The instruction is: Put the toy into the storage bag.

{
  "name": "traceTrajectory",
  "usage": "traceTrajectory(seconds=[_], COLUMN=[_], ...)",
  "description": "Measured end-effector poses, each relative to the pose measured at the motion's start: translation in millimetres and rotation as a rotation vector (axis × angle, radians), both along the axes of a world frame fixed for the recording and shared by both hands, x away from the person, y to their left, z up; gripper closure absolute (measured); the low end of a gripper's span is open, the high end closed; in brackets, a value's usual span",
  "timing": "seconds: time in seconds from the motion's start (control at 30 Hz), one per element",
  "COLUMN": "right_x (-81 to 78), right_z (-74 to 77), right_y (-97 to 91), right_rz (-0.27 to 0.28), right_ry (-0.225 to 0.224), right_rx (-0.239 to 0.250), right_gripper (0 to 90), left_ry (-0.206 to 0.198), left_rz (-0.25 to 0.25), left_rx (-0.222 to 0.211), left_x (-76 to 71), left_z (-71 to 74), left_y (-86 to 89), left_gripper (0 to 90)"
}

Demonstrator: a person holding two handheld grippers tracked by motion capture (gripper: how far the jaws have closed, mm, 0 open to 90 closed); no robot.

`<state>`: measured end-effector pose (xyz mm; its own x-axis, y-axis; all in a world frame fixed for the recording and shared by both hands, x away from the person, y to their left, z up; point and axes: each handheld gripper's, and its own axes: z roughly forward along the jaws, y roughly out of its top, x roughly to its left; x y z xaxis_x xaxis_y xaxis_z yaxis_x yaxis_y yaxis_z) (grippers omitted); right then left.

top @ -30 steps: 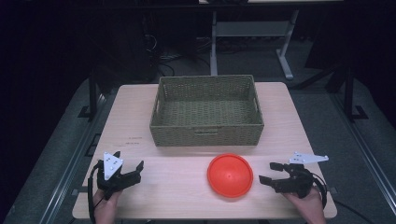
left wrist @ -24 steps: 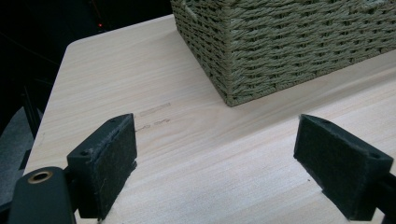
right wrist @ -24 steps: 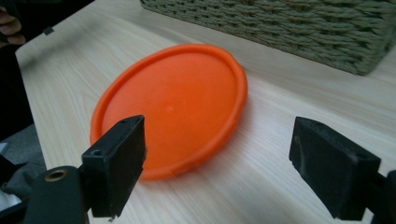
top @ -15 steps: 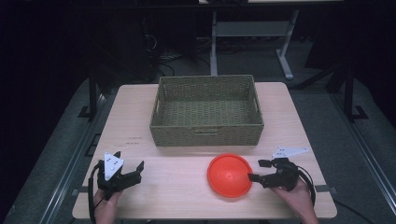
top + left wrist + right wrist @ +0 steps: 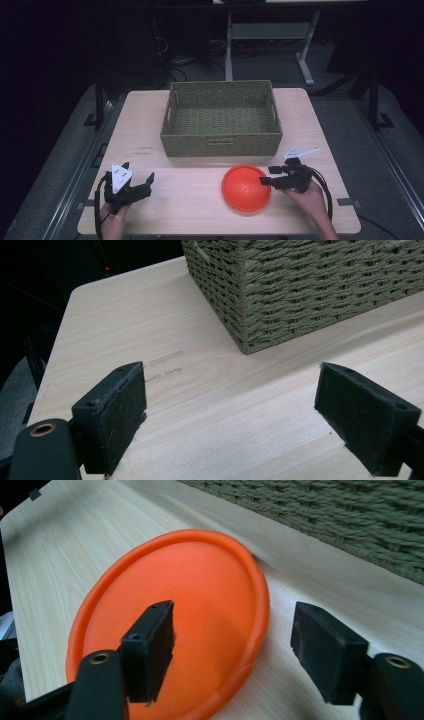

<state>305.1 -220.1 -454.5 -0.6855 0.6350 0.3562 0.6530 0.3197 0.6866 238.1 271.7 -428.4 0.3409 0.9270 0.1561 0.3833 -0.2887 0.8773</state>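
Note:
An orange disc (image 5: 246, 187) lies flat on the table's front half, right of centre, just in front of the woven basket (image 5: 221, 145). My right gripper (image 5: 266, 178) stands open at the disc's right edge; in the right gripper view the disc (image 5: 170, 630) lies under one jaw, and its rim sits between the two. My left gripper (image 5: 141, 184) rests open near the front left corner, jaws wide apart over bare wood (image 5: 225, 405), with nothing between them.
The wooden table (image 5: 190, 220) carries the olive basket at its middle and back, its near wall (image 5: 310, 285) close ahead of the left gripper. Faint pencil marks (image 5: 165, 360) lie on the wood. Dark floor and metal stands surround the table.
My right gripper has moved left from the table's right edge to the disc's rim. The left gripper has stayed in place.

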Motion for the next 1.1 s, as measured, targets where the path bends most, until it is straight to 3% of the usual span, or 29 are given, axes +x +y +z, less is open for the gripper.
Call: traceTrajectory(seconds=[0.47, 1.1], right_x=[-2.5, -4.6], right_z=[-9.3, -14.4], right_y=[-0.9, 2.7], right_rz=[0.004, 0.008], right_ry=[0.022, 0.062], right_rx=[-0.03, -0.065], right_gripper=[53.5, 58.3], left_ry=[0.003, 0.002], left_rz=[-0.011, -0.011], left_rx=[0.007, 0.007], left_x=[0.7, 0.5], left_z=[-0.2, -0.1], left_y=[-2.6, -2.9], left_gripper=[12.7, 12.7])
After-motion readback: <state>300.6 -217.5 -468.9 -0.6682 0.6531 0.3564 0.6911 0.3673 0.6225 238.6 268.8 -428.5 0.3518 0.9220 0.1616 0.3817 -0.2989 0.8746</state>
